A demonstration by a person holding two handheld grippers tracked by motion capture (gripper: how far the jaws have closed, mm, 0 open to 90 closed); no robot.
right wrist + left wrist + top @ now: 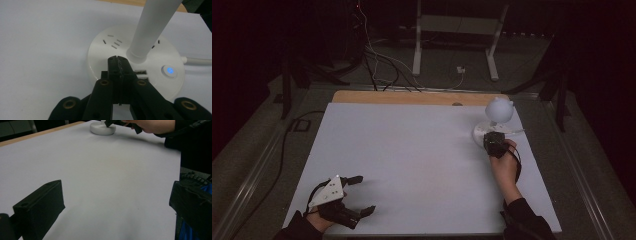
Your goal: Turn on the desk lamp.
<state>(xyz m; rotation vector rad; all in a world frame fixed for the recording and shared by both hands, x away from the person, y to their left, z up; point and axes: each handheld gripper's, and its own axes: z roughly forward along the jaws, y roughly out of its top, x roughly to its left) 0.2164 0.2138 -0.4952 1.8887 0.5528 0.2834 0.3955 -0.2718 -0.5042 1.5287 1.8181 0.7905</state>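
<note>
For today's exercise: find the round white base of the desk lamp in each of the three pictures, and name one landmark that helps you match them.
High view: the lamp base sits far right on the white table, under the globe-shaped lamp head.
Left gripper view: top centre, a white disc beside the person's right hand.
Right gripper view: centre right, with a lit blue button.
Shared landmark: the right hand-held gripper, shut at the base.

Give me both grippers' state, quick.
Left gripper: open, holding nothing.
Right gripper: fingers shut, holding nothing, tips at the lamp base.
</note>
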